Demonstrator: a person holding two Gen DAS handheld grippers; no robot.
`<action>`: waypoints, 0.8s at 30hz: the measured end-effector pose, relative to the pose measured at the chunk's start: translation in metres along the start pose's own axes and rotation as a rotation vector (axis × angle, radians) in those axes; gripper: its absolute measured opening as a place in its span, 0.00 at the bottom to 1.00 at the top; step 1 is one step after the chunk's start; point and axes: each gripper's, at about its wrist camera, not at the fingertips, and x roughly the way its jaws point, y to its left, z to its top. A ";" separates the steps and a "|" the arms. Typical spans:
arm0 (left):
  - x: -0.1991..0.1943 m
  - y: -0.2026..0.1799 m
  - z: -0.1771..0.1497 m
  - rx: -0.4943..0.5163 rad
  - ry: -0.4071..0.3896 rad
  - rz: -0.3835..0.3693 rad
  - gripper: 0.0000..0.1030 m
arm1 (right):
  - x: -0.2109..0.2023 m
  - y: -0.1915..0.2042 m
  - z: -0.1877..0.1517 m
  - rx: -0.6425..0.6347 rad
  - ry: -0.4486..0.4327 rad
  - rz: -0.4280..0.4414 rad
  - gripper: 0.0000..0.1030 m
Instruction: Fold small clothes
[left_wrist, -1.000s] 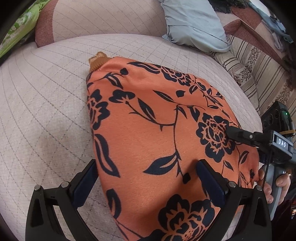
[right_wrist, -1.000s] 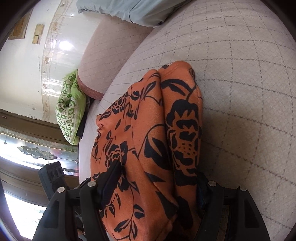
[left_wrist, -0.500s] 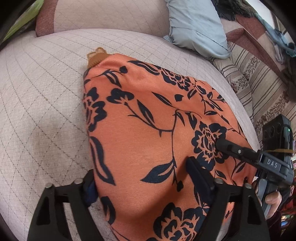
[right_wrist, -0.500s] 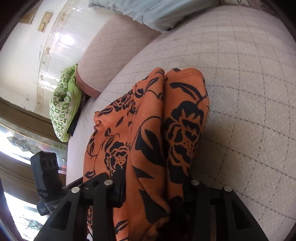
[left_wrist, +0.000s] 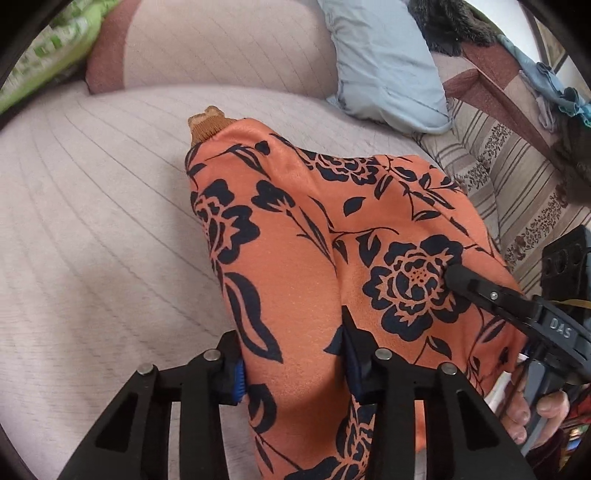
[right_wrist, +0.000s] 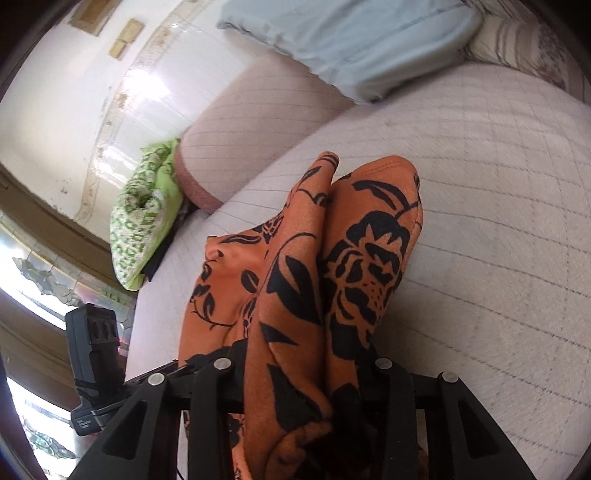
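An orange garment with dark floral print (left_wrist: 317, 236) lies on the pale quilted sofa seat (left_wrist: 92, 229), its ribbed brown cuff (left_wrist: 207, 123) pointing to the back. My left gripper (left_wrist: 293, 365) is shut on the garment's near edge, bunching the cloth between its fingers. My right gripper (right_wrist: 304, 373) is shut on the garment's other near part (right_wrist: 332, 266), which rises in thick folds between its jaws. The right gripper's finger (left_wrist: 480, 288) shows in the left wrist view, pressed on the cloth at the right.
A light blue pillow (left_wrist: 380, 62) leans on the sofa back. A green patterned cushion (right_wrist: 144, 218) lies at the sofa's far left end. A striped cushion (left_wrist: 517, 177) is at the right. The sofa backrest (left_wrist: 221, 40) stands behind the garment.
Both grippers have closed from wide open onto the garment's near edge. The cloth has bunched up and lifted between the fingers.
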 end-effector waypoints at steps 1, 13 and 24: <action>-0.007 0.002 0.000 -0.002 -0.014 0.009 0.41 | 0.001 0.006 0.000 -0.009 -0.005 0.005 0.37; -0.078 0.047 -0.014 -0.064 -0.117 0.122 0.41 | 0.024 0.076 -0.016 -0.047 0.017 0.130 0.37; -0.106 0.097 -0.042 -0.109 -0.121 0.197 0.41 | 0.059 0.117 -0.042 -0.073 0.092 0.169 0.37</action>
